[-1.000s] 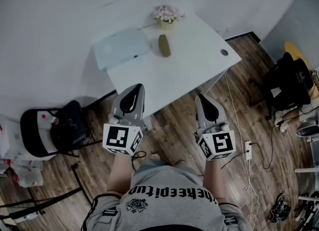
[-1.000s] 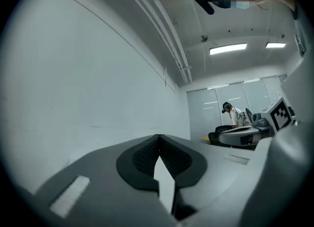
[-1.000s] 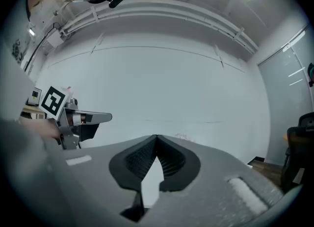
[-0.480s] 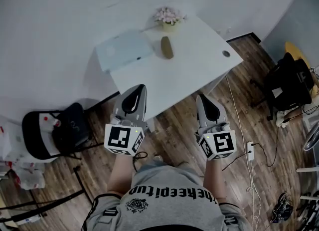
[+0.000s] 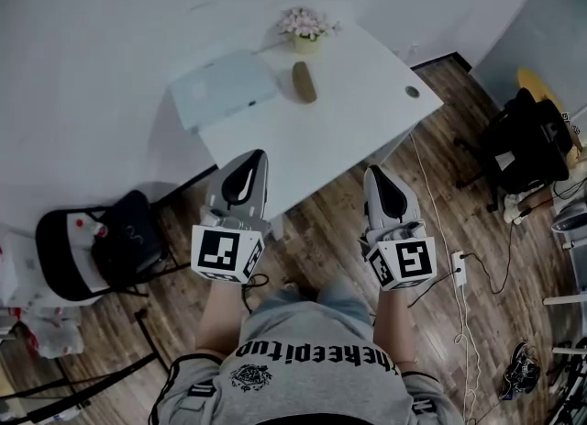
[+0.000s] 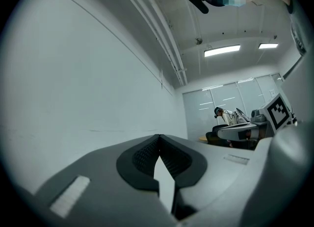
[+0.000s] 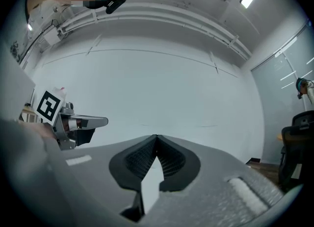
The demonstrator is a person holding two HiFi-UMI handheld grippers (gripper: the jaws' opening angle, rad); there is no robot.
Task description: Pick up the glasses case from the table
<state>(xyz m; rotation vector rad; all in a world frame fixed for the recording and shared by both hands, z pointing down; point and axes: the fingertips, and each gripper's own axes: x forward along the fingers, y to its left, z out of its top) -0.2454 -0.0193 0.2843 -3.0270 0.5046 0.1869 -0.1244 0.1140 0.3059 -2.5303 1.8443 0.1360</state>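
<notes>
**Empty right gripper (image 7: 156, 141) faces a wall (image 7: 162, 88)**

The fingers (image 7: 133, 161) meet at their tips with nothing between them, aimed at the pale wall. The left gripper (image 7: 98, 121), with its marker cube (image 7: 48, 106), shows at the left. A black chair (image 7: 298, 138) stands at the right edge.

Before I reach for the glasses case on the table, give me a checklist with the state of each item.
1. Glasses case in plain view on the table, nothing on it: ok.
2. Room around it, with the flower pot beyond it and the flat pale object to its left both apart from it: ok.
3. Left hand-held gripper empty: ok. Jaws apart for a grasp: not ok, shut.
4. Right hand-held gripper empty: ok. Jaws apart: not ok, shut.
5. Grippers near the case: not ok, both at the table's near edge.
6. Case closed: cannot tell.
</notes>
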